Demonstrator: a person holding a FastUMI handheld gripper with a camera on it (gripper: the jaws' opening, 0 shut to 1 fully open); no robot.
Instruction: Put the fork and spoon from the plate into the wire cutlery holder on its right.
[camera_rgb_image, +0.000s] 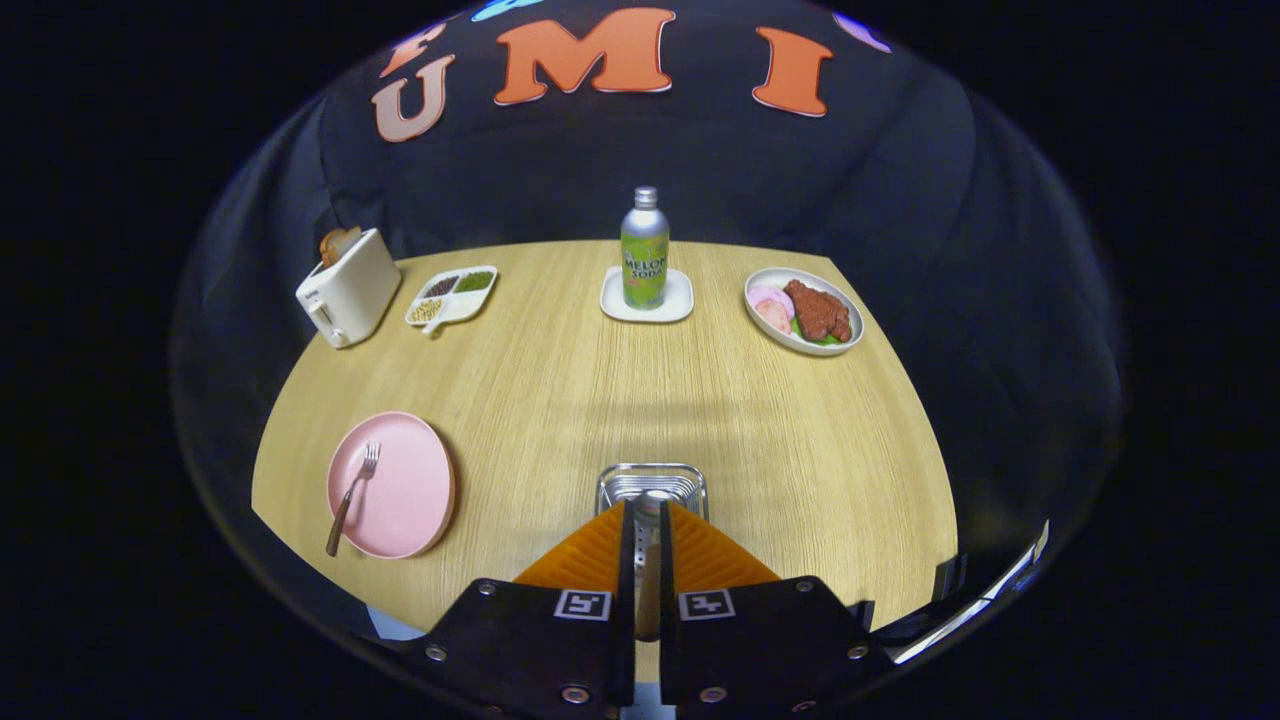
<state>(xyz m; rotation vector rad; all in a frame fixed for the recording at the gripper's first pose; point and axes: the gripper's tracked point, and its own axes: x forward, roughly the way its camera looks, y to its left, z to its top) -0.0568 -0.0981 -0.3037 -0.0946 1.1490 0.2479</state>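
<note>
Far left on the surface (600, 400), a toaster (348, 288) holds a slice; beside it a divided tray (452, 295) carries three fillings. Near left, the pink plate (392, 485) holds just the fork (352, 497). Centre, the tongs (647, 535) are clamped on the spoon (650, 575), its bowl over the wire cutlery holder (652, 485). Far right, a dish (803, 310) of meat.
</note>
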